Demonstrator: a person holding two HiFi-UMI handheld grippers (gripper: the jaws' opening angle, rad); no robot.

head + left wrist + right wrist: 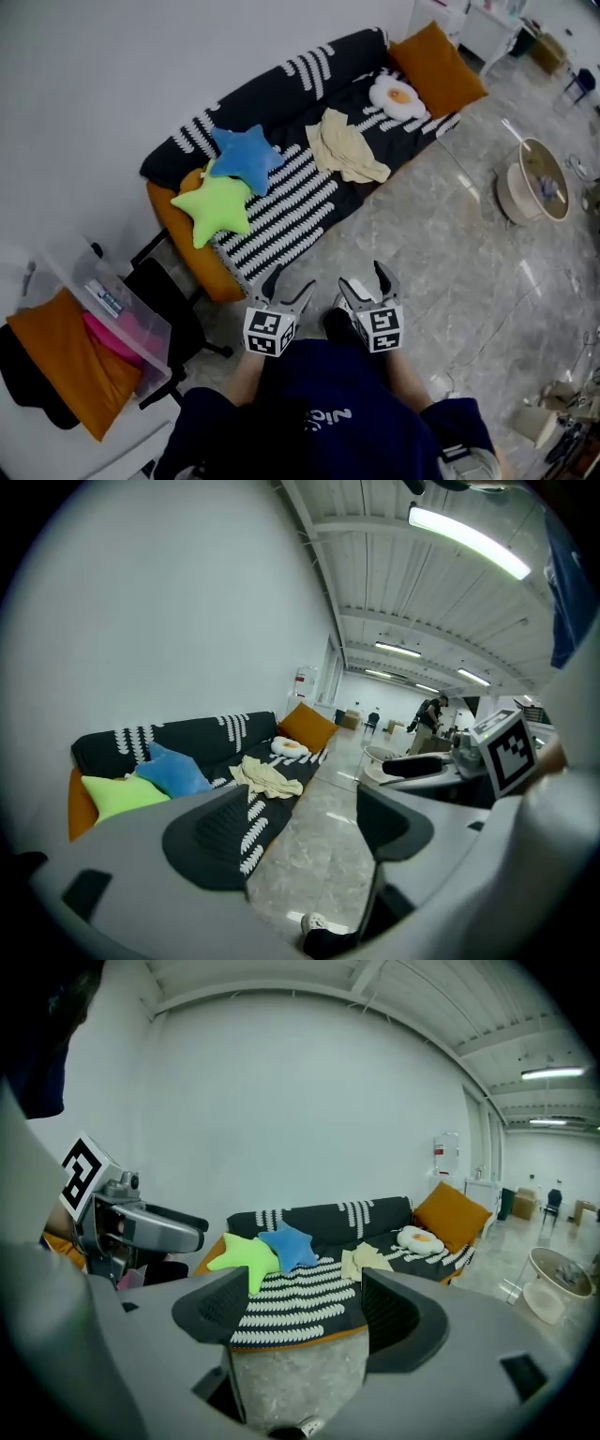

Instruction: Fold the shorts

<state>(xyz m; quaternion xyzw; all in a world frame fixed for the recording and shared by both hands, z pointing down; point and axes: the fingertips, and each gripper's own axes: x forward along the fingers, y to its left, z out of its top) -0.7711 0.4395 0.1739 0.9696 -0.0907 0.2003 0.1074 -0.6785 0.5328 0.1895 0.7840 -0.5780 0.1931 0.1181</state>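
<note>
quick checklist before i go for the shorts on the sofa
1. left gripper fingers apart, empty: ok
2. right gripper fingers apart, empty: ok
3. shorts in plain view, crumpled on the sofa: ok
4. shorts within reach: not ok, open floor lies between both grippers and the sofa
5. blue star cushion and egg pillow apart from the shorts: ok
6. waistband found: cannot tell, too crumpled

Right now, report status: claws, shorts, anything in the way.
Left claw open, empty; right claw open, empty. Shorts crumpled on sofa, untouched. Blue star cushion beside them, apart; nothing lying on them.
</note>
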